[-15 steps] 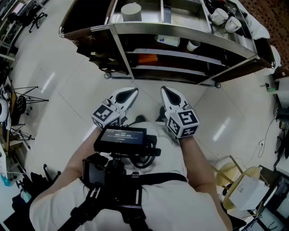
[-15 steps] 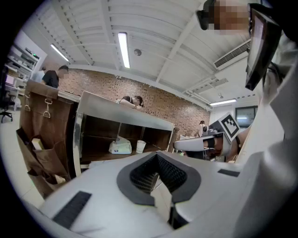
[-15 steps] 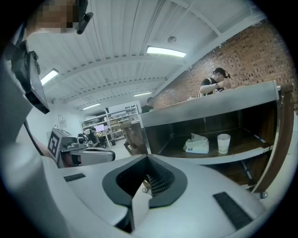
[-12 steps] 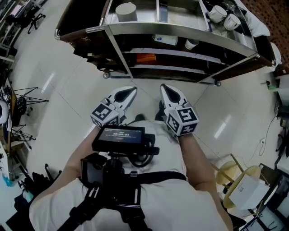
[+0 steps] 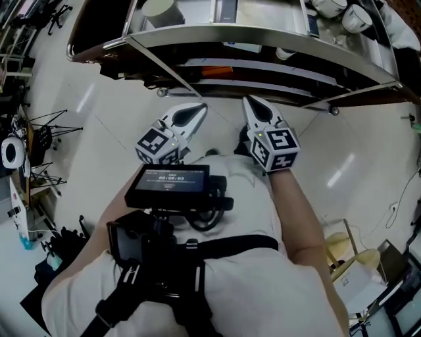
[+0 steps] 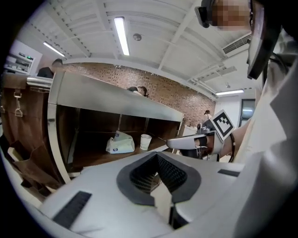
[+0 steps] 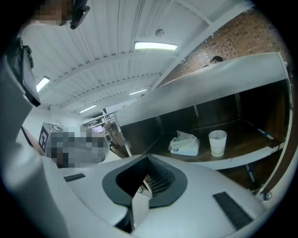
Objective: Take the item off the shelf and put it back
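A metal shelf unit (image 5: 263, 41) stands ahead of me. On its middle level lie a white tissue pack (image 5: 245, 47) (image 6: 120, 143) (image 7: 185, 145) and a paper cup (image 5: 284, 52) (image 6: 145, 141) (image 7: 217, 142) beside it. My left gripper (image 5: 199, 107) (image 6: 162, 193) and right gripper (image 5: 252, 101) (image 7: 139, 197) are held side by side just short of the shelf's front edge, both pointing at it. Both are shut with nothing between the jaws. The right gripper also shows in the left gripper view, to the right (image 6: 186, 142).
An orange item (image 5: 212, 70) lies on a lower level. A white cylinder (image 5: 160, 10) and mugs (image 5: 342, 10) stand on top of the shelf. Tripods (image 5: 39, 141) stand on the floor at left, and a stool (image 5: 339, 247) at lower right.
Both grippers have moved forward and now sit closer to the shelf's front edge. The shelf has slid toward the top of the head view. The jaws look the same.
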The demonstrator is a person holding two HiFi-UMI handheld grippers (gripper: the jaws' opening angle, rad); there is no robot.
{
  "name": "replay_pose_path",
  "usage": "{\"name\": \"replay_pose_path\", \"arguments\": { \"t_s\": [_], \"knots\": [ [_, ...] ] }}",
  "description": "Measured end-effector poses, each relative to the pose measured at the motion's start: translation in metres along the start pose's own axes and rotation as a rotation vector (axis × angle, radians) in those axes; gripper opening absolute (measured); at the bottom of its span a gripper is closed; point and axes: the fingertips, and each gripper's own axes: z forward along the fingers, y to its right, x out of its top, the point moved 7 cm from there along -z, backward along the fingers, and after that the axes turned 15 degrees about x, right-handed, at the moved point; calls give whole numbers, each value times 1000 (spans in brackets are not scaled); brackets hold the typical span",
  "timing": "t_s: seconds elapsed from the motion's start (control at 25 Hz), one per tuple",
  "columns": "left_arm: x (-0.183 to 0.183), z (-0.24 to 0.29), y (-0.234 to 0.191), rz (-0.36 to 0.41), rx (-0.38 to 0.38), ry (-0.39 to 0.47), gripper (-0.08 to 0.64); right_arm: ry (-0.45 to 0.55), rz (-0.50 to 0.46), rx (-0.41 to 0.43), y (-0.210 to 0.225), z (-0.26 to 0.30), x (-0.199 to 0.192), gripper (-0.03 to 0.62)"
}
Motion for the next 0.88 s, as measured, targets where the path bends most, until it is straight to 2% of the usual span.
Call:
{"name": "replay_pose_path", "arguments": {
  "t_s": [0.24, 0.44, 0.76, 0.88],
  "knots": [
    [17, 44, 8, -7, 38, -16, 11, -34, 35, -14, 59, 5, -4, 8],
    [12, 69, 12, 6, 68, -35, 10, -85, 51, -21, 98, 6, -13, 8],
    [6, 83, 22, -3, 99, -43, 11, -92, 15, -47, 138, 26, -20, 14],
    [1, 75, 27, -13, 116, -44, 11, -93, 1, -95, 145, 34, -23, 26]
  ]
}}
